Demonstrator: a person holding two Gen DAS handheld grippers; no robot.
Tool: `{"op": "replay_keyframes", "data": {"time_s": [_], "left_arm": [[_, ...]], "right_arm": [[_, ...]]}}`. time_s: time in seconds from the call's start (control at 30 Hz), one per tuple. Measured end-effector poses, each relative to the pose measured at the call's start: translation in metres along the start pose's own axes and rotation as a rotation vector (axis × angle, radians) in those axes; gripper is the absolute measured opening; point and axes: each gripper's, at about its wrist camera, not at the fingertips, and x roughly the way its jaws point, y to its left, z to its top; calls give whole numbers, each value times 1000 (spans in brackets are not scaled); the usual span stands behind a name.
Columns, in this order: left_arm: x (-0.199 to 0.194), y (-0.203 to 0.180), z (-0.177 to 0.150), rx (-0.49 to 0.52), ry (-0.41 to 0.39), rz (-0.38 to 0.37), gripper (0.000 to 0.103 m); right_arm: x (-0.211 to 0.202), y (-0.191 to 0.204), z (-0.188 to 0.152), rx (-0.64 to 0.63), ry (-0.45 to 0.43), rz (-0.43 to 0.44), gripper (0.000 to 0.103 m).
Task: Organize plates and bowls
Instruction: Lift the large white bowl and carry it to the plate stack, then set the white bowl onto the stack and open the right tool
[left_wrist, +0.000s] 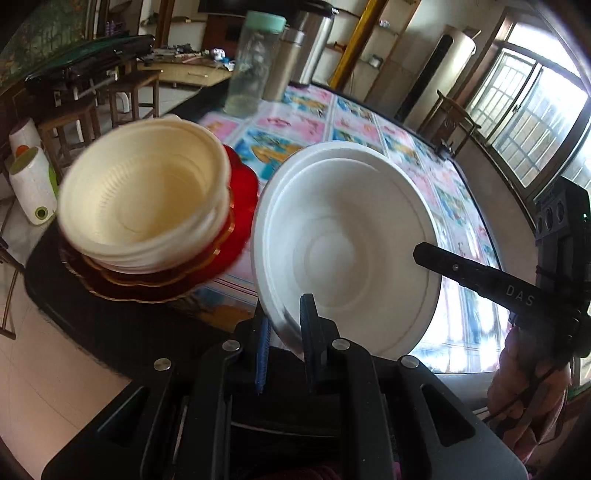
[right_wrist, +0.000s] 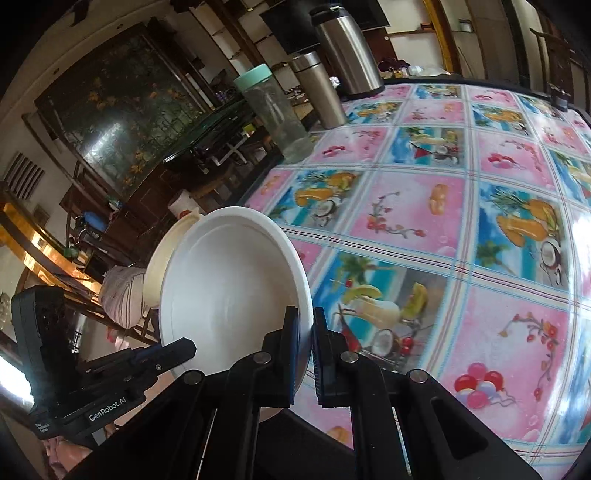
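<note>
While the white bowl (left_wrist: 343, 236) is held tilted above the table edge, its rim is pinched from both sides: the left gripper (left_wrist: 284, 332) is clamped on the near rim, and the right gripper (right_wrist: 304, 350) is closed on the opposite rim. Just beside it, a stack of cream bowls (left_wrist: 147, 195) is seen on red plates (left_wrist: 236, 236). Beyond, a clear jar (left_wrist: 251, 62) and steel flasks (right_wrist: 321, 88) are set on the patterned tablecloth (right_wrist: 461, 221).

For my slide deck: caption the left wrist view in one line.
Both grippers, left and right, pinch a white bowl's rim beside cream bowls stacked on red plates.
</note>
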Motion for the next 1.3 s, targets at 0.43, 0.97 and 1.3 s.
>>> {"op": "replay_keyframes", "data": {"time_s": [0.43,0.97,1.3], "left_arm": [[-55,57,21,-87,-127,65,15],[-38,114,43,-229,-92,83,14],[-29,120,43,-259,-56,82,14]], "right_arm": [[27,91,44,-139,-13,71,7],[93,131,78,-143,51,76,7],[117,128,77,-135,102,50,8]]}}
